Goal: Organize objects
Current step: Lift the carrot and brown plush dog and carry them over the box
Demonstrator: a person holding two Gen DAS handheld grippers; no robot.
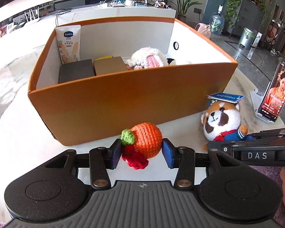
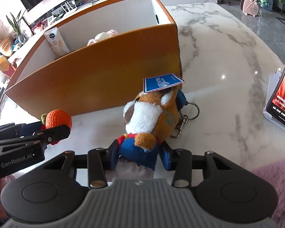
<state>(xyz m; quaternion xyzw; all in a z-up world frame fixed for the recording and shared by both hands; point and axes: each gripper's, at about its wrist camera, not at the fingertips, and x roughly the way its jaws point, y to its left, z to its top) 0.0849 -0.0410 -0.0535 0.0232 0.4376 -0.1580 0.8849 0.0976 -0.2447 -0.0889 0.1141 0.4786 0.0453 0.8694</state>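
- My left gripper (image 1: 142, 153) is about half closed on the crocheted orange (image 1: 147, 140), pads against both sides, near the box's front wall. The yarn is soft and round, so I judge it could squirt out if I squeeze off-centre.
- The red knitted piece (image 1: 135, 158) dangles under the orange, below the pads. It could snag on the box rim as I carry it over.
- My right gripper (image 2: 139, 152) is closed to a similar width on the plush toy's (image 2: 152, 112) blue-clothed lower body. Gripped low, the heavy head may flop and twist loose.
- A blue card (image 2: 162, 82) lies loose on the plush's head. Any tilt probably sends it sliding onto the table (image 2: 218, 57).
- The keyring and clasp (image 2: 186, 114) trail behind the plush, at its right, and may catch the box edge.
- My two grippers are close together; lifting both at once risks a bump.
- The orange box (image 1: 123, 98) already holds small boxes, a tube (image 1: 68, 43) and a crocheted toy (image 1: 150, 58), so a careless drop could land on top of them and roll.
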